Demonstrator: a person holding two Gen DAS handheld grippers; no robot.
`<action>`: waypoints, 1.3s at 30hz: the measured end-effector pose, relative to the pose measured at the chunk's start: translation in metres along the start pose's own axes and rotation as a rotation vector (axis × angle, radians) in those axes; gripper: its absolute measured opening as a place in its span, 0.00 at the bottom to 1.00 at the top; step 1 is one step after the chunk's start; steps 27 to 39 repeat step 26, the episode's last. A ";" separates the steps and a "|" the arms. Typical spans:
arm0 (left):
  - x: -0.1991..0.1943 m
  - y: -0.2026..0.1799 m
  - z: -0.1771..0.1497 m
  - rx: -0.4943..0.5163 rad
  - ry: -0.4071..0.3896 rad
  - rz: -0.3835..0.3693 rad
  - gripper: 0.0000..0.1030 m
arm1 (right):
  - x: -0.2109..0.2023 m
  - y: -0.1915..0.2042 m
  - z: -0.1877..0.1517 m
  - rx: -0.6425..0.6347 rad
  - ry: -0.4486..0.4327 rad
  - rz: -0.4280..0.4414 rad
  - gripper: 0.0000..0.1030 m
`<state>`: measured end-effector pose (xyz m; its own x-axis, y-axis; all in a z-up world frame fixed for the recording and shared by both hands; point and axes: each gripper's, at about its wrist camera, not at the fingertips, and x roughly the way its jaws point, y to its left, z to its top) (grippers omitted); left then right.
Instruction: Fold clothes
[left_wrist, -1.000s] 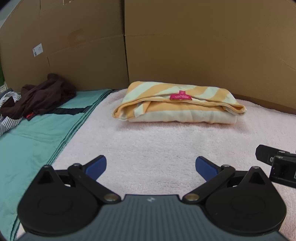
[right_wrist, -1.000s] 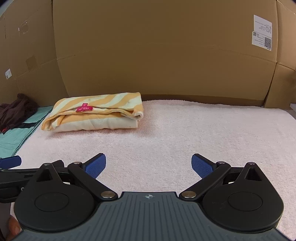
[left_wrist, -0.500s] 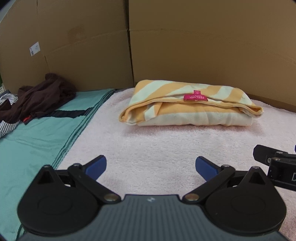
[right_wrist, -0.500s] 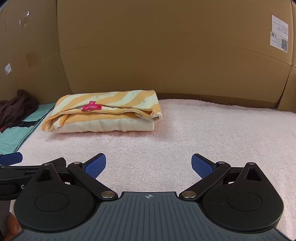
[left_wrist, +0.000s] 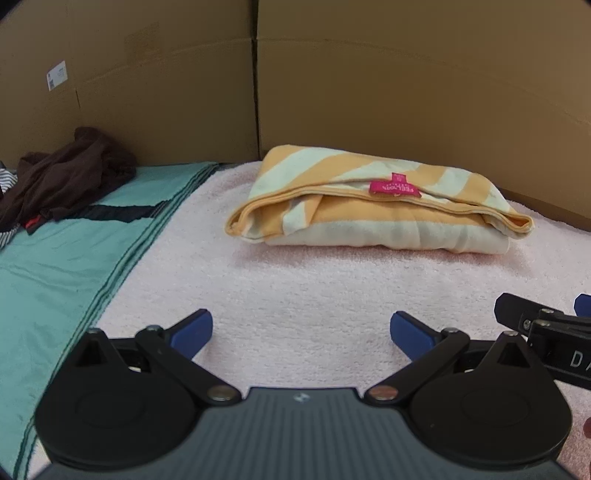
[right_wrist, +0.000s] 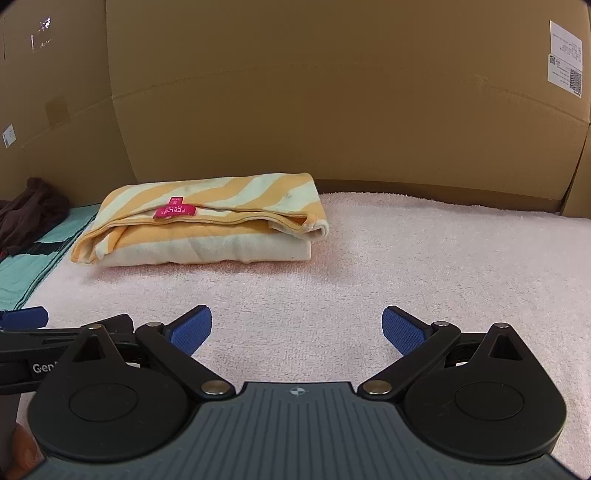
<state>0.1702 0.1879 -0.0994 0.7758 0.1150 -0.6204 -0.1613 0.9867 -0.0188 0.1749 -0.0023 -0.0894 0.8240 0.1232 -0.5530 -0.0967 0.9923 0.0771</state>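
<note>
A folded orange-and-cream striped garment (left_wrist: 376, 206) (right_wrist: 207, 221) with a pink tag (left_wrist: 394, 187) (right_wrist: 175, 210) lies on the pink towel (left_wrist: 314, 280) (right_wrist: 424, 266) near the cardboard wall. My left gripper (left_wrist: 301, 330) hovers open over the towel, a short way in front of the garment, nothing between its blue pads. My right gripper (right_wrist: 296, 328) is open too, in front of the garment and a little to its right. Each gripper shows at the edge of the other's view.
A teal cloth (left_wrist: 62, 266) covers the surface to the left, with a crumpled dark brown garment (left_wrist: 70, 173) and a striped one (left_wrist: 7, 184) on it. Cardboard walls (left_wrist: 406, 92) (right_wrist: 332, 92) close off the back and sides. Bare towel stretches to the right (right_wrist: 480, 251).
Both grippers have shifted so the folded garment sits larger and further right in each view. Both stay open; the garment itself has not moved.
</note>
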 end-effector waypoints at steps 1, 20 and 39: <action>0.001 0.001 0.000 -0.005 0.004 -0.004 0.99 | 0.001 0.000 0.000 0.001 -0.001 0.003 0.98; -0.015 -0.003 0.002 0.017 -0.124 0.022 0.99 | 0.001 -0.008 0.001 0.068 -0.051 0.065 0.98; -0.008 -0.002 0.001 0.020 -0.085 0.008 0.99 | 0.005 -0.012 -0.001 0.082 -0.036 0.067 0.98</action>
